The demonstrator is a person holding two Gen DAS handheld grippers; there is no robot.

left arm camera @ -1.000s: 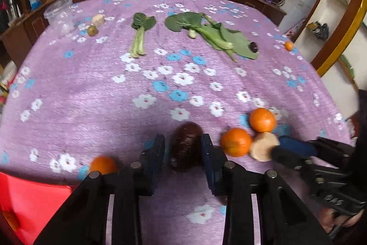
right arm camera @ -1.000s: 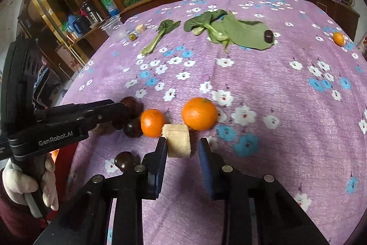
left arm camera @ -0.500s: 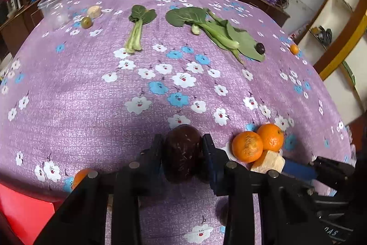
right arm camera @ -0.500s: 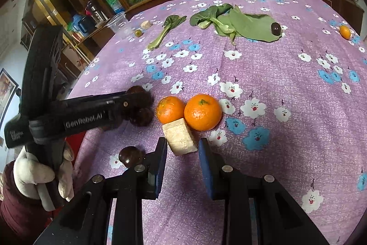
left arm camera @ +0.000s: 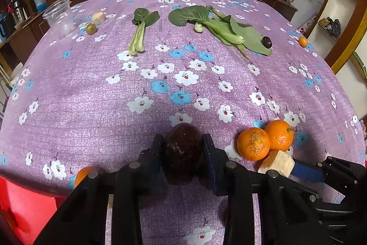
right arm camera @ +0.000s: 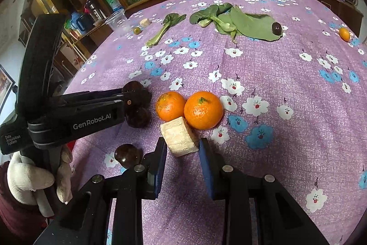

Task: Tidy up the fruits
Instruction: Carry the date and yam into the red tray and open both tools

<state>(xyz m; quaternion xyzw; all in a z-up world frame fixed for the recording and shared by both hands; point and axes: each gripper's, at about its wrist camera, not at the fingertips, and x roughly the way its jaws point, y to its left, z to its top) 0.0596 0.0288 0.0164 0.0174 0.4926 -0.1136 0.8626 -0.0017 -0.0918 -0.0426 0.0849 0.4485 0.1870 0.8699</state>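
Note:
My left gripper (left arm camera: 183, 148) is shut on a dark brown fruit (left arm camera: 183, 150) and holds it just above the purple flowered cloth; it also shows in the right wrist view (right arm camera: 137, 102). My right gripper (right arm camera: 182, 148) is open around a pale cut chunk (right arm camera: 180, 137) that touches two oranges (right arm camera: 203, 109) (right arm camera: 170, 106). The same oranges (left arm camera: 253, 146) and chunk (left arm camera: 276, 163) show in the left wrist view. Another dark fruit (right arm camera: 127, 153) lies by my right gripper's left finger.
Leafy greens (left arm camera: 141, 29) (left arm camera: 220, 26), a dark fruit (left arm camera: 267, 41) on a leaf, a small orange (left arm camera: 302, 41), a plastic cup (left arm camera: 59, 16), a green fruit (left arm camera: 91, 28) and a pale slice (left arm camera: 98, 17) lie far back. An orange (left arm camera: 86, 173) and a red container (left arm camera: 25, 210) sit near left.
My left gripper has lifted the dark fruit and drawn back a little. My right gripper has pushed the pale chunk closer to the two oranges, which now touch.

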